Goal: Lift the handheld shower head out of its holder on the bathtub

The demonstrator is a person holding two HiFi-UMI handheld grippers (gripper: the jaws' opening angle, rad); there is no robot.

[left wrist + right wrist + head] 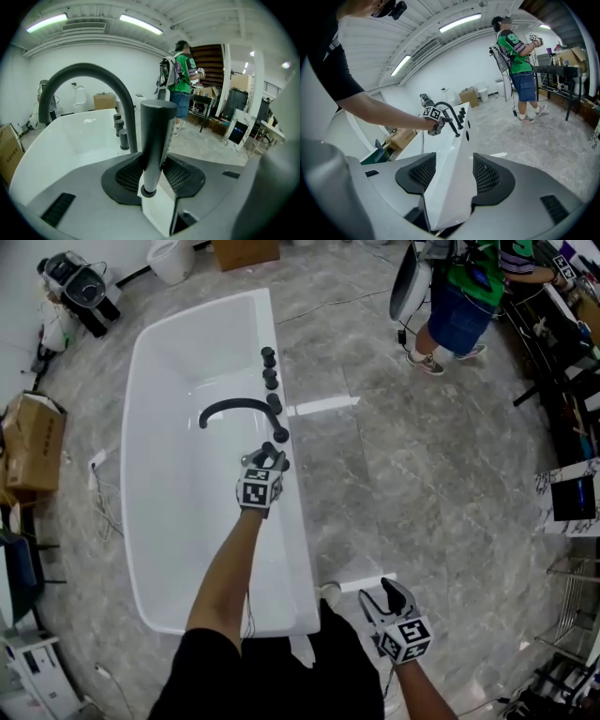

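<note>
The handheld shower head (157,136) is a dark upright cylinder on the right rim of the white bathtub (141,362). My left gripper (152,177) is shut on it, with a mesh pad pressing on each side. In the head view my left gripper (272,458) sits at the rim, just below the curved black spout (234,409) and the row of black knobs (270,379). My right gripper (384,594) hovers over the floor beside the tub's near corner. Its jaws stand open, and in the right gripper view (450,176) only the tub's outer wall shows beyond them.
A person in a green shirt (464,296) stands at the far right by dark shelving (572,362). Cardboard boxes (33,442) and cables lie left of the tub. Another box (246,251) and a white toilet (171,257) stand beyond its far end.
</note>
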